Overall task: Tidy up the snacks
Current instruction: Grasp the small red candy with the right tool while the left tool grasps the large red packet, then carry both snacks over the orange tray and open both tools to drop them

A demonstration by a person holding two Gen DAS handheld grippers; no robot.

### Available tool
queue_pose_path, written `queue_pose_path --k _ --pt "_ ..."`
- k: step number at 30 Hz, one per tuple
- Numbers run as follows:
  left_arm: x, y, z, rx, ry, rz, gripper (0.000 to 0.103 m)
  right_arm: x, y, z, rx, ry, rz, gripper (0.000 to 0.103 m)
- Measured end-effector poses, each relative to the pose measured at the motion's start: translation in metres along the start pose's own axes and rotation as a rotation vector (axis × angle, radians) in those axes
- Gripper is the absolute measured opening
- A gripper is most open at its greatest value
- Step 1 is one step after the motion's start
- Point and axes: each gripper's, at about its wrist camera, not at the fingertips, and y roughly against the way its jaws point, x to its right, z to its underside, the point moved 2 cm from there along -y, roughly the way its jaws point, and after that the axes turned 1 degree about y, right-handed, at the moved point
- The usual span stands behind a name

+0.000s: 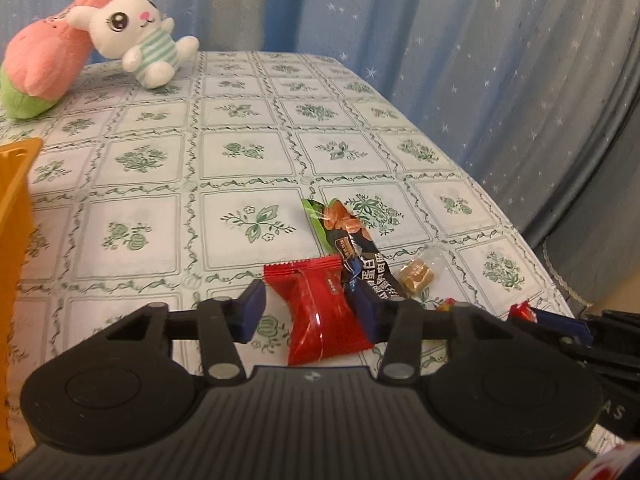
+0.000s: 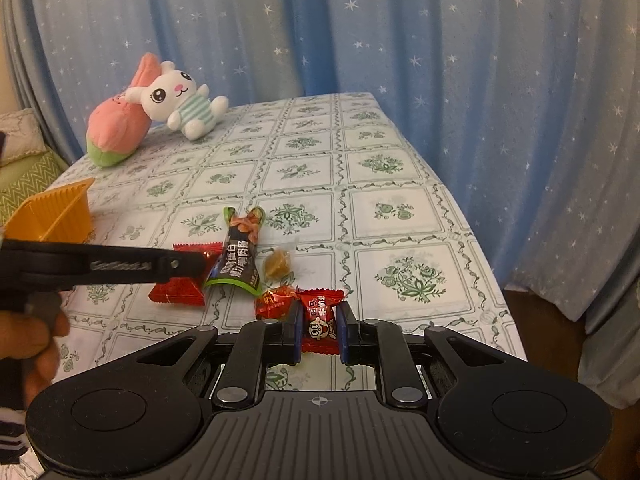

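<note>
My left gripper stands low over the table, its blue pads on either side of a red snack packet. The right pad lies against the packet and a small gap shows at the left pad. From the right wrist view the same gripper reaches in from the left over that red packet. My right gripper is shut on a small red wrapped candy. A black and green sausage stick and a brown candy in clear wrap lie just beyond.
Another red-orange candy lies left of the right gripper. An orange basket stands at the table's left side. A pink plush and a white bunny plush sit at the far left. The table edge drops off at right.
</note>
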Motion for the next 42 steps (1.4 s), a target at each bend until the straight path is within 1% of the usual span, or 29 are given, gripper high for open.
queue_pose_path --k 4,8,13,22,34,42 --pt "0.003 -0.008 0.000 -0.028 -0.056 -0.021 0.030 0.000 -0.002 0.001 -0.010 -0.014 -0.002 0.017" --pt "0.006 -0.005 0.007 -0.032 -0.108 -0.034 0.023 -0.002 -0.003 0.001 -0.014 -0.017 -0.006 0.017" --pt "0.006 0.011 0.018 -0.039 -0.117 -0.035 0.022 -0.010 0.001 -0.003 -0.009 -0.022 -0.016 0.017" --pt "0.001 0.057 0.030 -0.031 -0.079 -0.030 0.022 -0.030 0.021 -0.012 -0.002 -0.016 -0.034 0.017" --pt "-0.002 0.140 0.047 0.008 -0.043 -0.015 0.022 -0.065 0.077 -0.019 0.024 -0.039 -0.062 0.017" --pt "-0.011 0.191 0.062 0.027 -0.018 -0.029 0.022 -0.095 0.112 -0.009 0.033 -0.035 -0.080 0.017"
